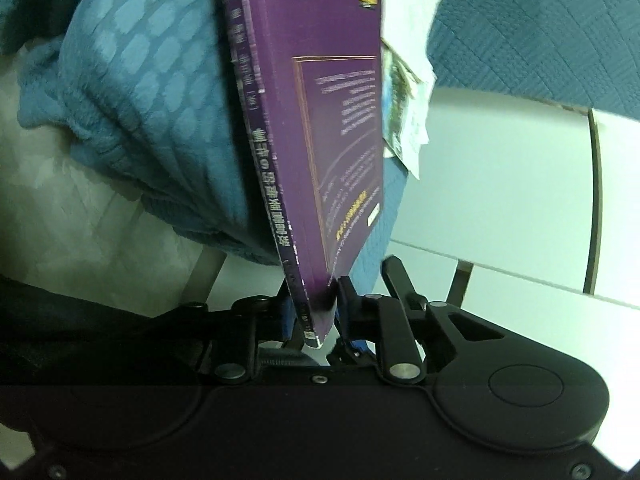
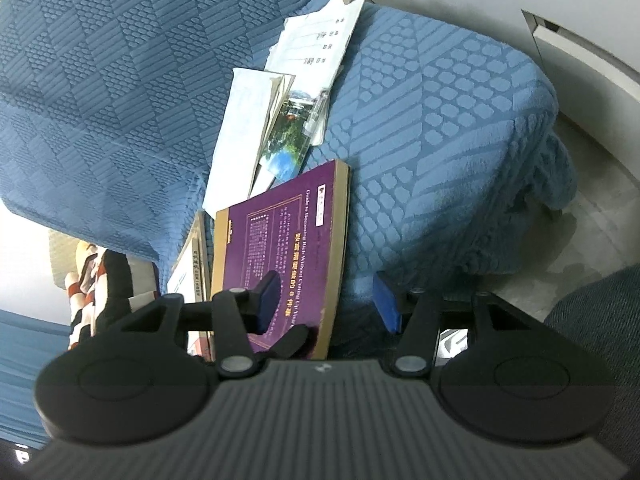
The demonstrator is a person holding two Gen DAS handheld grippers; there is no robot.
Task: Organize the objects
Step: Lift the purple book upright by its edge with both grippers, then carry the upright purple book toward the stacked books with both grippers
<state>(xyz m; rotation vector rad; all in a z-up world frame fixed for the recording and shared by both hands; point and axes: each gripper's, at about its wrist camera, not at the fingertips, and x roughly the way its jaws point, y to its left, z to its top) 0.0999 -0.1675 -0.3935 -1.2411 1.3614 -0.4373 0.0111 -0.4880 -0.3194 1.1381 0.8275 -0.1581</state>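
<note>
left gripper point(image 1: 320, 312) jaws pinching bottom corner of purple book point(image 1: 320, 140) near spine. paperback: light, somewhat floppy, glossy cover likely slick; firmer hold probably beside spine. stands on edge against blue cover point(image 1: 140, 100), loose papers point(image 2: 256, 132) behind. right gripper point(image 2: 326, 304) jaws spread, empty, angled down over book.

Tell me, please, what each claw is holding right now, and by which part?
The left claw grips the purple book by its near corner at the spine. The right claw stands open, holding nothing.
</note>
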